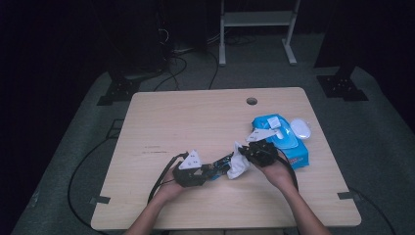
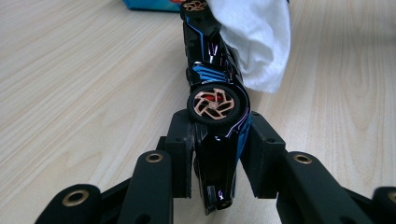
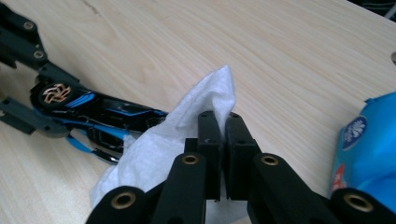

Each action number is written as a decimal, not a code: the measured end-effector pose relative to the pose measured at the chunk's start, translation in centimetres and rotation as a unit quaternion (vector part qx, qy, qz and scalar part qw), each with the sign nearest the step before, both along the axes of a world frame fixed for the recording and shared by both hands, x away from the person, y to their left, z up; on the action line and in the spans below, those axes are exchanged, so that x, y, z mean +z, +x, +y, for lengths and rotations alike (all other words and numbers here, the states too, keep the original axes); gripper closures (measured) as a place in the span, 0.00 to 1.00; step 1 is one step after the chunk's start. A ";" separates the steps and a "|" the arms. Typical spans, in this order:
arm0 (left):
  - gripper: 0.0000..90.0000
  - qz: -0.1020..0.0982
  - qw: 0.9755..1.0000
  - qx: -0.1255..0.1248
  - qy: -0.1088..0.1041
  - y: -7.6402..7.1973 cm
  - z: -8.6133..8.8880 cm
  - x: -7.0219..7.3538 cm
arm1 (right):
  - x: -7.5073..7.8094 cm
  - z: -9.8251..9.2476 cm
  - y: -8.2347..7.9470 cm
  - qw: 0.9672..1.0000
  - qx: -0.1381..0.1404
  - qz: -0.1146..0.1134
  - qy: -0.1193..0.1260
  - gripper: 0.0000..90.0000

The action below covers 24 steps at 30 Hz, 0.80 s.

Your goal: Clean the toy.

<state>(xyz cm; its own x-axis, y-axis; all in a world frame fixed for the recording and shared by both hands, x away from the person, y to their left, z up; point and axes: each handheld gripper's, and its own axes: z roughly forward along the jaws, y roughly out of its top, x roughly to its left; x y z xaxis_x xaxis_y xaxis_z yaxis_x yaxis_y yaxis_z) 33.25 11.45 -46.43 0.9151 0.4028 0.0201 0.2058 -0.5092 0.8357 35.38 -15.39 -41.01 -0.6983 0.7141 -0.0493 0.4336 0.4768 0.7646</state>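
Observation:
A black toy car (image 2: 212, 88) with blue stripes and copper wheels lies on its side, and my left gripper (image 2: 217, 154) is shut on its rear end. In the high view that left gripper (image 1: 205, 171) sits near the table's front middle with the car (image 1: 220, 166) pointing right. My right gripper (image 3: 222, 140) is shut on a white wet wipe (image 3: 163, 144), which drapes over the car's front end (image 3: 112, 116). The wipe (image 1: 237, 164) hangs between the two grippers, with the right gripper (image 1: 247, 152) just right of it. From the left gripper view the wipe (image 2: 257, 37) covers the car's far end.
A blue pack of wet wipes (image 1: 284, 139) with its lid open lies at the right of the table, close behind my right hand. A white oval object (image 1: 301, 128) rests beside it. The table (image 1: 195, 122) has a cable hole (image 1: 251, 101) at the back.

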 end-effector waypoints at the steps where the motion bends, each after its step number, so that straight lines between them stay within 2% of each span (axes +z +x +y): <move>1: 0.73 0.000 1.000 0.000 -0.002 0.0 0.0 0.0 | 0.0 -0.2 0.1 1.000 -0.004 0.005 0.003 0.96; 5: 0.73 -0.001 1.000 -0.003 -0.001 0.0 -0.1 0.0 | 0.0 0.4 0.2 1.000 0.000 0.008 0.013 0.96; 7: 0.73 -0.003 1.000 -0.006 0.001 -0.1 -0.2 0.0 | 0.1 1.6 0.1 1.000 0.018 0.009 0.016 0.96; 9: 0.73 -0.004 1.000 -0.007 0.003 -0.1 -0.2 0.0 | -0.1 3.0 -0.1 0.998 0.047 0.015 0.027 0.96; 10: 0.73 -0.005 1.000 -0.006 0.002 -0.1 -0.2 0.0 | -0.2 3.6 -0.1 0.998 0.056 0.016 0.026 0.96; 12: 0.73 -0.005 1.000 -0.006 0.002 -0.2 -0.1 0.0 | -0.5 4.3 -0.1 0.998 0.063 0.011 0.008 0.96; 13: 0.73 -0.005 1.000 -0.006 0.002 -0.2 0.0 0.0 | -0.6 4.2 -0.1 0.998 0.064 0.009 0.010 0.96; 16: 0.73 -0.006 1.000 -0.007 0.002 -0.1 0.2 0.1 | -0.7 2.5 0.3 0.999 0.031 0.007 0.012 0.96; 19: 0.73 -0.005 1.000 0.000 -0.002 0.1 0.3 0.1 | -0.9 0.5 0.6 0.999 0.013 0.025 0.032 0.96; 20: 0.73 -0.004 1.000 0.003 -0.004 0.1 0.3 0.1 | -0.9 0.1 0.6 0.999 0.013 0.025 0.030 0.96; 24: 0.73 -0.001 1.000 0.005 -0.007 0.1 0.3 0.2 | -0.9 0.2 0.0 1.000 0.008 0.011 0.018 0.97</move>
